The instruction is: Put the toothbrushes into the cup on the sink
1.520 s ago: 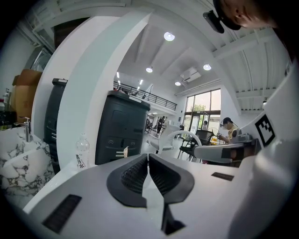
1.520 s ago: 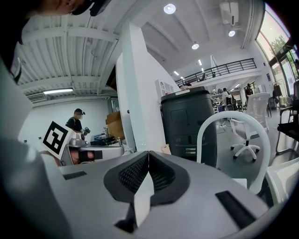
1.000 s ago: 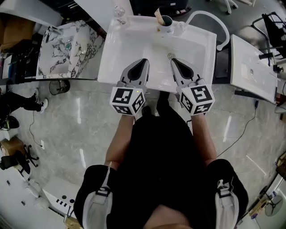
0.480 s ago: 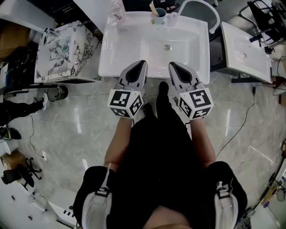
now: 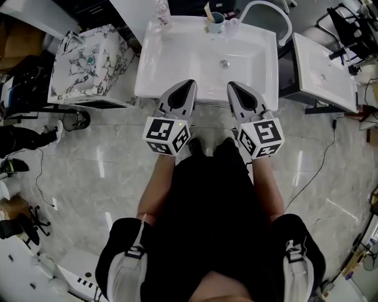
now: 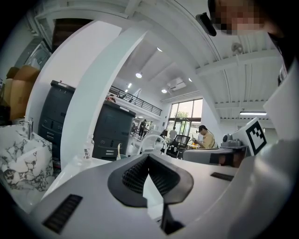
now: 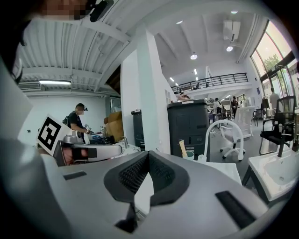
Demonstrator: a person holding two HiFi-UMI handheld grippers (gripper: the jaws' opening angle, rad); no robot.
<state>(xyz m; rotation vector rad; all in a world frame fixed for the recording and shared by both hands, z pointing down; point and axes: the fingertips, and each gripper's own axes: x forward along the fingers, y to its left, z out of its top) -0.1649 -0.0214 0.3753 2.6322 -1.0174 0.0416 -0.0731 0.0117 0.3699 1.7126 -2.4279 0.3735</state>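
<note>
The white sink (image 5: 177, 65) stands in front of me in the head view. On its back rim sits a teal cup (image 5: 216, 23) with a pale toothbrush (image 5: 208, 10) standing in it. My left gripper (image 5: 189, 84) and right gripper (image 5: 232, 87) hover side by side at the sink's front edge, both shut and holding nothing. In the right gripper view the cup (image 7: 189, 157) and toothbrush (image 7: 182, 148) show beyond the shut right gripper (image 7: 148, 153). In the left gripper view the toothbrush (image 6: 118, 151) shows left of the shut left gripper (image 6: 148, 156).
A clear bottle (image 5: 162, 10) stands at the sink's back left corner. A marbled basin (image 5: 82, 59) sits to the left and another white sink (image 5: 325, 74) to the right. A white chair (image 5: 269, 10) is behind the sink. The drain (image 5: 224, 63) lies mid-basin.
Both grippers have drawn back from over the basin to its front edge, still shut. The view has shifted so the sink sits farther away.
</note>
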